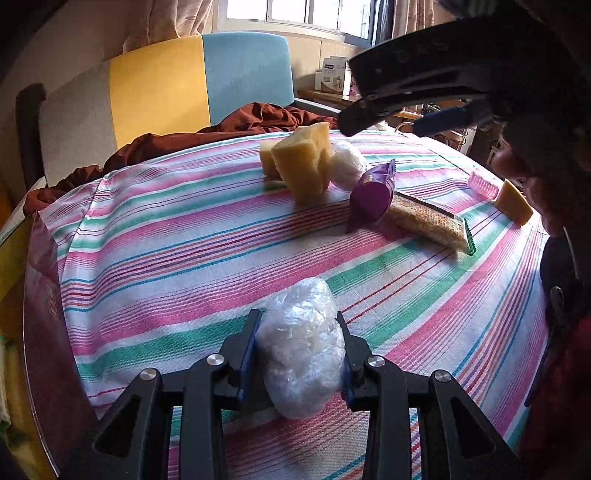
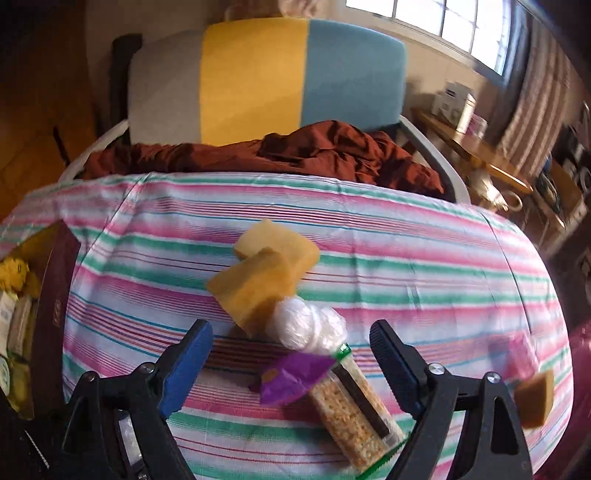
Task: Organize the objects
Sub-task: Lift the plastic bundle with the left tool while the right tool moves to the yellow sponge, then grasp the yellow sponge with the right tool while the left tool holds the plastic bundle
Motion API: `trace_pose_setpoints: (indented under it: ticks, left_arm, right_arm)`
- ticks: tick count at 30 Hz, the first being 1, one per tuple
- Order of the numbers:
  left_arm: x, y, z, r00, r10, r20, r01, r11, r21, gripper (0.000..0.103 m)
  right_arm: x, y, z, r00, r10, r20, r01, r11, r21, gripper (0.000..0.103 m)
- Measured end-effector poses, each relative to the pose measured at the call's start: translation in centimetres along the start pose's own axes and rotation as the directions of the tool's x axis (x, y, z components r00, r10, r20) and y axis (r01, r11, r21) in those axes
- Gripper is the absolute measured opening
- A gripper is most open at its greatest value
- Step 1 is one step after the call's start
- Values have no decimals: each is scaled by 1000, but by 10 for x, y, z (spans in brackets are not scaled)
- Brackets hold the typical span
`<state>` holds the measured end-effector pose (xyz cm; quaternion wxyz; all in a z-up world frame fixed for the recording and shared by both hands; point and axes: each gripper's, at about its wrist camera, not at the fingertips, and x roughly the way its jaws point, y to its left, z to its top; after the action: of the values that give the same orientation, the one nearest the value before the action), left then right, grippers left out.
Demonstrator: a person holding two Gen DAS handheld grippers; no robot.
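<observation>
Lengthwise, wrapped bundle (image 1: pixel 301 350) pointing away.

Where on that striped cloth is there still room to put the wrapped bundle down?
Bare cloth lies between the held bundle and the yellow sponges, stretching toward the dark red box. It is crowded where sponges, white ball, purple packet and cracker pack cluster.

Sunlit window (image 2: pixel 443 18) w/ curtains behind grey/yellow/blue chair (image 2: pixel 258 74); wooden side table (image 2: pixel 476 151) at right.
</observation>
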<state>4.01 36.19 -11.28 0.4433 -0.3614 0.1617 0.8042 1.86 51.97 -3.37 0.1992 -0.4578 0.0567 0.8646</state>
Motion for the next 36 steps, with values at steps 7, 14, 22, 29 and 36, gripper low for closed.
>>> trace_pose_setpoints:
  ticks: [7, 14, 22, 29, 36]
  left_arm:
    - [1, 4, 1, 1000, -23, -1, 23, 1000, -18, 37]
    - [4, 7, 2, 999, -39, 1, 39, 999, -30, 37]
    - [4, 7, 2, 999, -38, 2, 39, 999, -29, 37]
    - [4, 6, 1, 1000, -29, 4, 29, 999, -21, 37]
    - [3, 4, 2, 1000, -22, 2, 22, 1000, -15, 37]
  right_arm:
    - [63, 39, 29, 986, -46, -157, 4, 968, -252, 93]
    - [61, 42, 34, 988, 0, -151, -29, 981, -191, 59]
    - [-17, 40, -1, 981, 193, -12, -193, 980, -58, 59]
    - [-23, 9, -55, 968, 236, -85, -225, 967, 115, 59]
    - [1, -3, -70, 964, 214, -158, -168, 950, 263, 59]
